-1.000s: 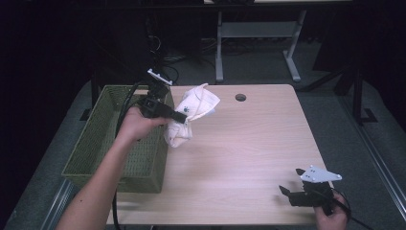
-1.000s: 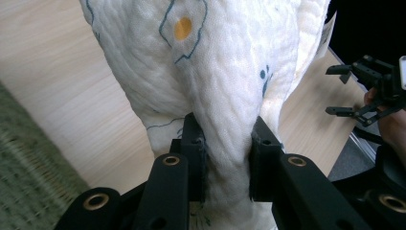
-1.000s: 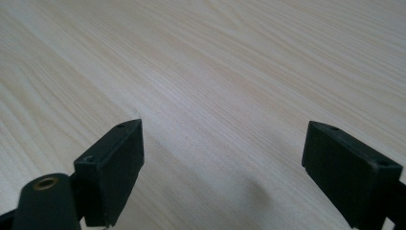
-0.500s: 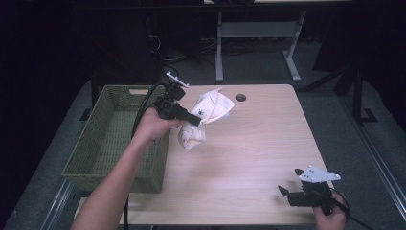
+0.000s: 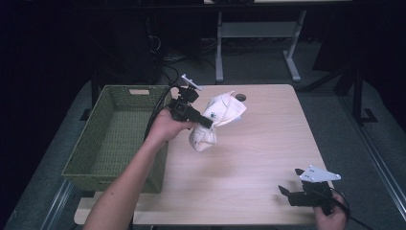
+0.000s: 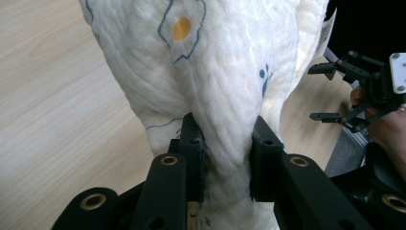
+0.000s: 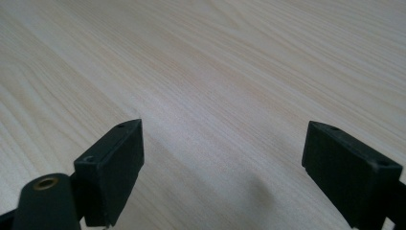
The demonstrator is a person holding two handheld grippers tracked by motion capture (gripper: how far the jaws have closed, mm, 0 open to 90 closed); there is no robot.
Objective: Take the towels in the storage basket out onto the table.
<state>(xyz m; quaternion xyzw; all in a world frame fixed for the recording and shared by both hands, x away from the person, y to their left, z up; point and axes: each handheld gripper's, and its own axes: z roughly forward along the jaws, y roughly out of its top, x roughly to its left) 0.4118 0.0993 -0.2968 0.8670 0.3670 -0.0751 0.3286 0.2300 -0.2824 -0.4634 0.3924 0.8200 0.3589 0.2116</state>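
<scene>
My left gripper (image 5: pixel 207 121) clamps the cloth (image 5: pixel 215 120) mid-bunch, lifted by the basket (image 5: pixel 115 139); my right gripper (image 5: pixel 287 191), jaws apart, idles at the surface's (image 5: pixel 249 163) near-right corner.

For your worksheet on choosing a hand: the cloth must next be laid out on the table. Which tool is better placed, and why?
The left. The left tool is shut on the cloth, holding it over the table. The right tool is open near the table's front right corner, apart from it.
</scene>
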